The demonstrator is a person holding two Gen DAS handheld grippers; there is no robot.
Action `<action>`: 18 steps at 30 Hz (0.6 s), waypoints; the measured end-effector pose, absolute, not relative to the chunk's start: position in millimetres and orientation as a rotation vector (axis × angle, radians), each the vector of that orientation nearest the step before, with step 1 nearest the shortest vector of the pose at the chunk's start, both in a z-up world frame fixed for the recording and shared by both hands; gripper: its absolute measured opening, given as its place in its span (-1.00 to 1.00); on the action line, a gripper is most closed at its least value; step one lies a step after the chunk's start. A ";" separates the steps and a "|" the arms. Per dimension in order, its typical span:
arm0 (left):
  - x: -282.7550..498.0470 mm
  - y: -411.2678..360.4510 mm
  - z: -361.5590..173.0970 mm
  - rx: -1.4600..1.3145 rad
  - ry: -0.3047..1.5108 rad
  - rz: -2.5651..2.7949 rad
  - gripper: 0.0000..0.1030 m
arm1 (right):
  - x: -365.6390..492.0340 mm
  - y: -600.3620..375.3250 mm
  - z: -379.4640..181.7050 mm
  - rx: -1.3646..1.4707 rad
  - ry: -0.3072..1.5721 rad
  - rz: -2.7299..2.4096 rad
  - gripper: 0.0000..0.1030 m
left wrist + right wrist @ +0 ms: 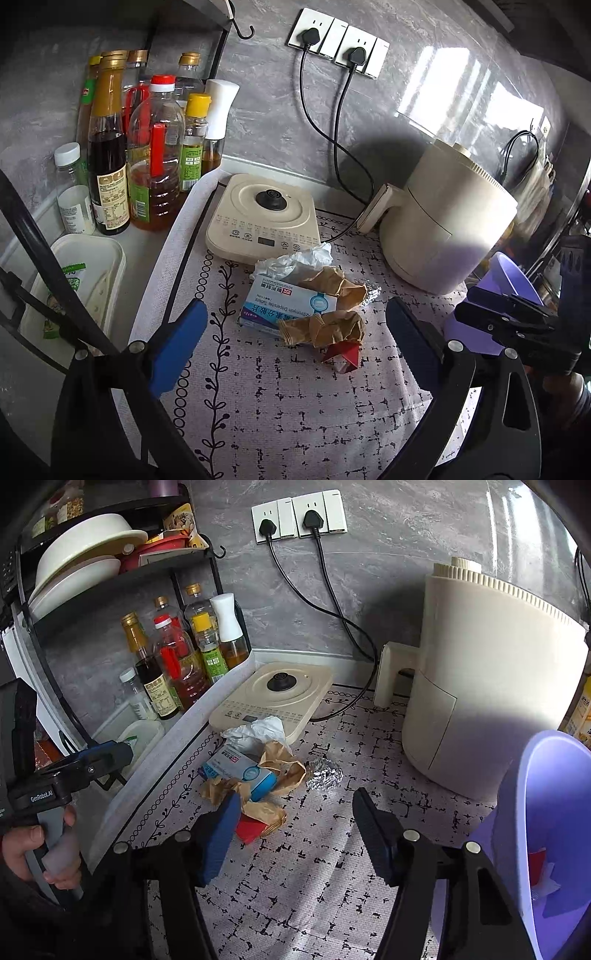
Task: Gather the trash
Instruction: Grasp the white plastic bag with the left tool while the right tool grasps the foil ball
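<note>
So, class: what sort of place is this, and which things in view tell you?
Most likely a home kitchen counter. Cooking oil and sauce bottles stand by the wall, a cream air fryer is beside them, and stacked bowls sit on a rack.

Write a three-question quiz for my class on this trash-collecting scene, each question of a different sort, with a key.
1. True or false: the left gripper is shut on the medicine box.
2. Which item lies nearest the air fryer? A. white tissue B. foil ball C. red wrapper
3. Fill in: the purple bin stands to the ____ of the trash pile in the right wrist view.

Key
1. False: its jaws are open and hold nothing.
2. B.
3. Right. The right gripper is open too.
</note>
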State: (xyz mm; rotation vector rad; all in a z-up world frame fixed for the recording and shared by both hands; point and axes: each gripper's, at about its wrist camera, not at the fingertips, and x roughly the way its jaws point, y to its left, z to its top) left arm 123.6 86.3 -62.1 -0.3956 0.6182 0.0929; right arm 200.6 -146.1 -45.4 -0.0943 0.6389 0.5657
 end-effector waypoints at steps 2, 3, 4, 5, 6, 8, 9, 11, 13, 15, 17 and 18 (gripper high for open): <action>133.6 86.6 -66.3 -0.400 0.631 0.087 0.80 | 208.8 -142.1 -47.6 -0.100 0.648 0.565 0.19; 138.7 87.0 -68.6 -0.401 0.638 0.085 0.79 | 213.5 -140.5 -48.7 -0.100 0.656 0.566 0.18; 143.5 88.4 -72.0 -0.403 0.647 0.084 0.77 | 218.2 -138.9 -49.7 -0.097 0.663 0.568 0.17; 149.0 89.4 -75.3 -0.405 0.659 0.083 0.75 | 223.0 -137.1 -51.1 -0.097 0.670 0.568 0.16; 154.4 90.5 -78.7 -0.407 0.671 0.081 0.74 | 227.4 -135.5 -52.2 -0.099 0.675 0.566 0.15; 163.9 93.5 -85.4 -0.408 0.689 0.080 0.74 | 236.7 -131.9 -56.0 -0.102 0.691 0.566 0.15; 168.9 95.2 -88.7 -0.410 0.699 0.079 0.73 | 241.4 -129.8 -58.4 -0.103 0.701 0.568 0.14; 178.1 98.6 -94.0 -0.411 0.711 0.078 0.69 | 251.6 -123.9 -64.5 -0.108 0.724 0.572 0.12; 187.0 102.4 -98.4 -0.409 0.719 0.084 0.64 | 260.3 -118.0 -70.3 -0.113 0.742 0.577 0.04; 196.5 106.5 -101.8 -0.417 0.725 0.085 0.56 | 267.5 -112.4 -76.2 -0.115 0.756 0.586 -0.03; 206.7 108.2 -105.4 -0.409 0.733 0.086 0.48 | 276.6 -108.1 -82.6 -0.106 0.784 0.596 -0.13; 211.9 108.9 -107.1 -0.403 0.738 0.085 0.47 | 280.6 -106.7 -86.1 -0.097 0.799 0.605 -0.17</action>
